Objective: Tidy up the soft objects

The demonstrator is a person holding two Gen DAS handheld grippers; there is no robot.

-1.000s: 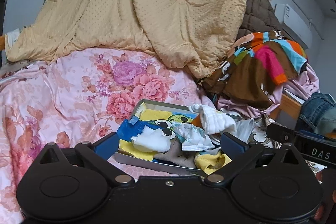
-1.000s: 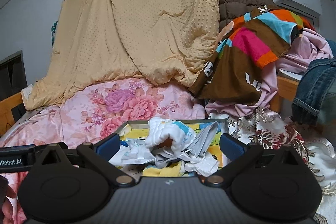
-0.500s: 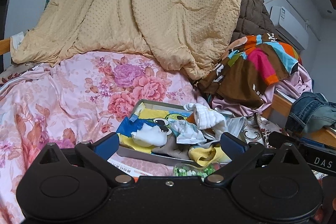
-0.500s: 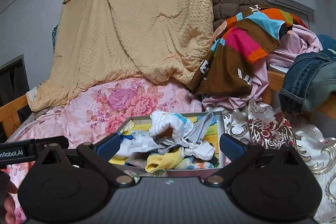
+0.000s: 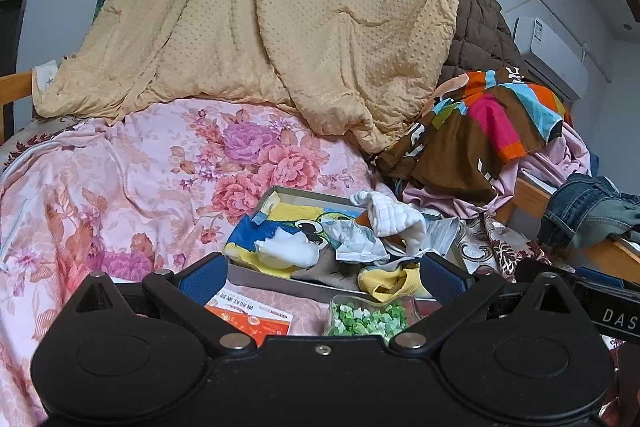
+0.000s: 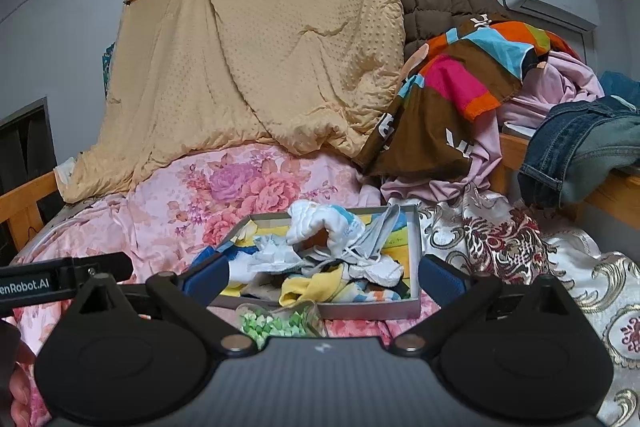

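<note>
I hold my left claw (image 5: 323, 273) and right claw (image 6: 324, 273) level, both spread apart and empty, just short of one grey tray (image 6: 414, 239) on the bed (image 5: 120, 187). Socks (image 6: 320, 223) heaped inside; count unclear. One bag of green pieces (image 6: 276, 323) lies nearest.

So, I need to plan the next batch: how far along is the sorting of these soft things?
Barely begun, it seems. Done: nothing looks sorted; the socks lie tangled in the shallow box on the floral quilt. In hand: nothing; the left gripper and right gripper are both open and empty, short of the box. Left: the whole heap, including the yellow sock at its near edge.
</note>
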